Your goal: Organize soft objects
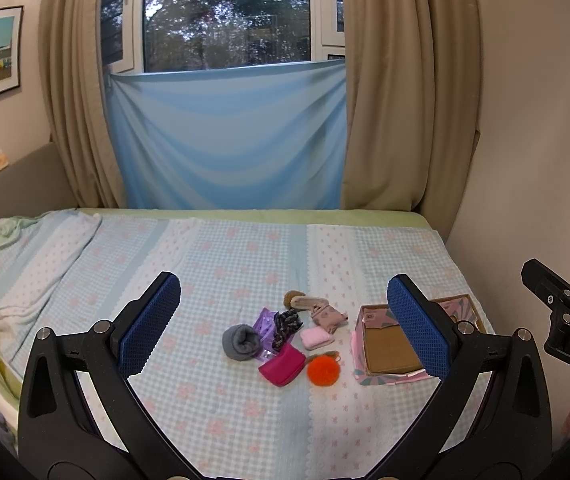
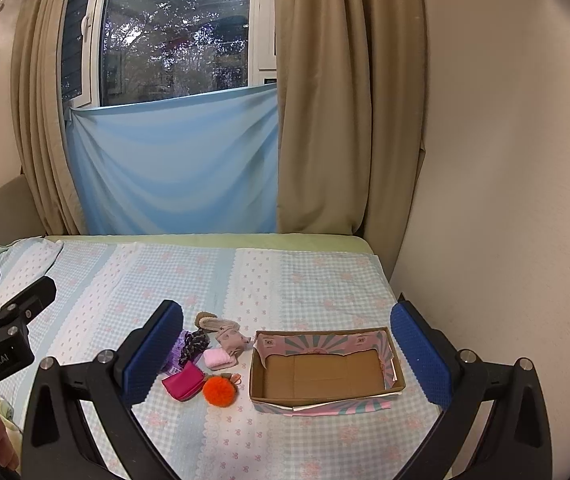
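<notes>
On the bed, a small heap of soft things lies just left of an open cardboard box, whose brown floor shows bare; so, by my judgement, the sorting has not begun and every piece is left to move; the heap holds a grey rolled sock, a purple pouch, a dark braided scrunchie, a beige sock, a pink pad, a magenta purse and an orange pompom, the last two nearest the box; left gripper hangs above the bed with its jaws spread wide and nothing between them; right gripper likewise gapes empty, framing the box and part of the heap; the wall stands close on the box's right side, so room there is tight; open bedspread lies in front of and behind the heap, and the left side toward the pillow is free; pieces touch and overlap, so one grab may drag a neighbour
</notes>
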`<action>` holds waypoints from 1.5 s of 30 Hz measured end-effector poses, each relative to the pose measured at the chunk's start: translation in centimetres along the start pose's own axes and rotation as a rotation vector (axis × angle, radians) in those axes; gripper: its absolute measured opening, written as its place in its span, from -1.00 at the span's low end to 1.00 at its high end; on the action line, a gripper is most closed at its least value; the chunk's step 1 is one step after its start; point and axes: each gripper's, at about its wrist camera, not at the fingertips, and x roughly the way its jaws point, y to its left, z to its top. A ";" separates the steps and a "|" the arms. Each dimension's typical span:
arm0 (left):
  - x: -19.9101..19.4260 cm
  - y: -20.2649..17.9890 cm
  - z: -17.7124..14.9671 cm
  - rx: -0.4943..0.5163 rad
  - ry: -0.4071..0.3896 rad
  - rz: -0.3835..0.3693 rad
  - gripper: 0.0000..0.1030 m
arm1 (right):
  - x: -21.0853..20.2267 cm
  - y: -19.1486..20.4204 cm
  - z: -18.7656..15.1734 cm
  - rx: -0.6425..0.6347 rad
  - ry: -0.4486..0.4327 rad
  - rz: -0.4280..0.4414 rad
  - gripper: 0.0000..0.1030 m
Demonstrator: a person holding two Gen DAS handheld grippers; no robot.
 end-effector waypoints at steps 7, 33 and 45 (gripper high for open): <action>0.2 0.1 0.2 0.002 0.003 0.003 0.99 | 0.0 0.1 -0.1 0.007 -0.001 0.002 1.00; 1.4 0.5 -0.2 -0.029 0.014 0.004 0.99 | 0.1 0.3 0.3 0.010 0.000 0.006 1.00; 7.3 7.2 -2.4 -0.109 0.174 -0.002 0.99 | 4.3 2.4 -0.5 0.041 0.086 0.062 1.00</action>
